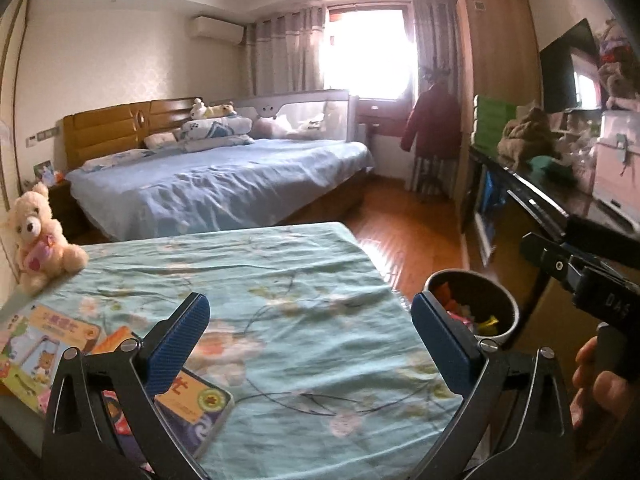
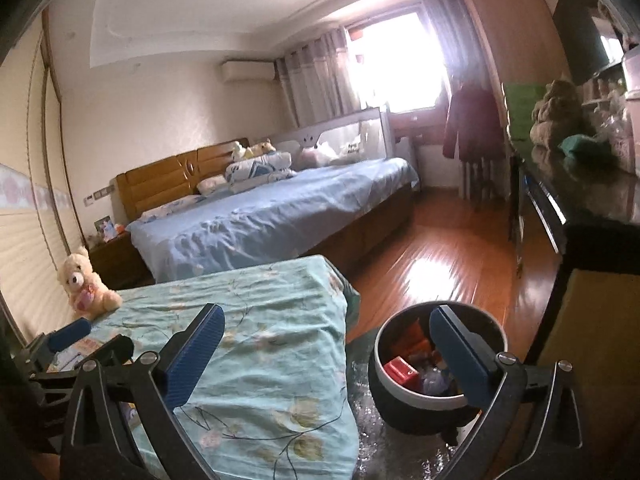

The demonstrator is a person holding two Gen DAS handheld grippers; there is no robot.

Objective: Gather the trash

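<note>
1. The left gripper [image 1: 310,344] fills the bottom of the left wrist view, its jaws wide apart and holding nothing, above a teal floral sheet [image 1: 280,280].
2. The right gripper [image 2: 326,354] sits low in the right wrist view, its jaws also spread wide and empty.
3. The bin [image 2: 400,396] stands on the floor at lower right of the right view, just beside the sheet's edge [image 2: 280,340]; it holds trash [image 2: 400,370], including red and orange pieces.
4. In the left view the bin [image 1: 508,304] appears at right, just behind the right finger.
5. Books [image 1: 36,344] lie at lower left of the left view, partly under the left finger.
6. A teddy [image 1: 38,236] sits at the left edge.
7. A bed [image 1: 224,180] lies at centre, behind the sheet.
</note>
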